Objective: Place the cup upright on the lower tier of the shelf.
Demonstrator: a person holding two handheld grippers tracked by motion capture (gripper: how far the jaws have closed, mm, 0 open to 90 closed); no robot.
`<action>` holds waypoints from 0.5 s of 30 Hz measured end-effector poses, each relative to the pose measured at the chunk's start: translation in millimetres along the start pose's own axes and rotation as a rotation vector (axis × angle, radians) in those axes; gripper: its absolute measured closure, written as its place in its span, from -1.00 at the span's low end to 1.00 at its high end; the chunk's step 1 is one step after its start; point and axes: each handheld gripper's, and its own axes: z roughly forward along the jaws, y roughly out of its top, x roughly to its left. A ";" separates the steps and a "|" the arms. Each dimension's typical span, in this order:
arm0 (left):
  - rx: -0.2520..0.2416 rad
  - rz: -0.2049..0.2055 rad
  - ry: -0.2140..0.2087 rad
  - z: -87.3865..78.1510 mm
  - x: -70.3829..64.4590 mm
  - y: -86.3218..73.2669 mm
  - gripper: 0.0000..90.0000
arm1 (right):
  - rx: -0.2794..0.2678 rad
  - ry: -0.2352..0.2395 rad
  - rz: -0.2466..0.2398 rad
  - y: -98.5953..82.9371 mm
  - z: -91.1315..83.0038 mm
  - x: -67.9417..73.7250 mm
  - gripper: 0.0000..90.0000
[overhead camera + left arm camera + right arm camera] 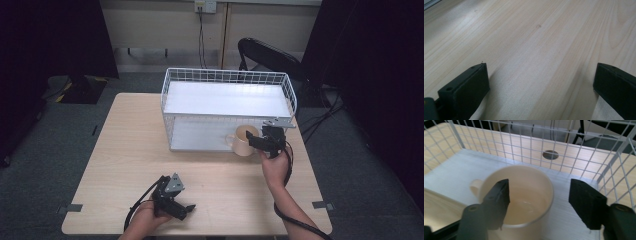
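Cup (524, 195) base — cut off behind the parted right gripper (539, 202) jaws

Overhead wide; two close claw-mounted views.

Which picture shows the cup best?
The right gripper view: the cup is close, its inside visible between open jaws. The high view shows it small at the rack's lower shelf. The left gripper view shows table.

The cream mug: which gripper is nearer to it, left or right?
Right. The right gripper has its fingers astride the mug; the left gripper lies far off, near the table's front edge.
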 end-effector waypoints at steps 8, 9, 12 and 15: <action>0.000 0.000 -0.001 0.0 0.0 0.0 -1.00 | -0.001 0.045 -0.039 -9.0 -8.1 9.6 -0.66; 0.000 0.000 -0.001 0.0 0.0 0.0 -1.00 | 0.001 0.051 -0.038 -10.7 -8.4 9.1 -0.66; 0.000 0.000 0.000 0.0 0.0 0.0 -1.00 | 0.018 0.061 -0.027 -16.7 -8.5 7.8 -0.68; 0.000 0.000 -0.001 0.0 0.0 0.0 -1.00 | 0.026 0.079 -0.018 -21.8 -7.8 6.7 -0.68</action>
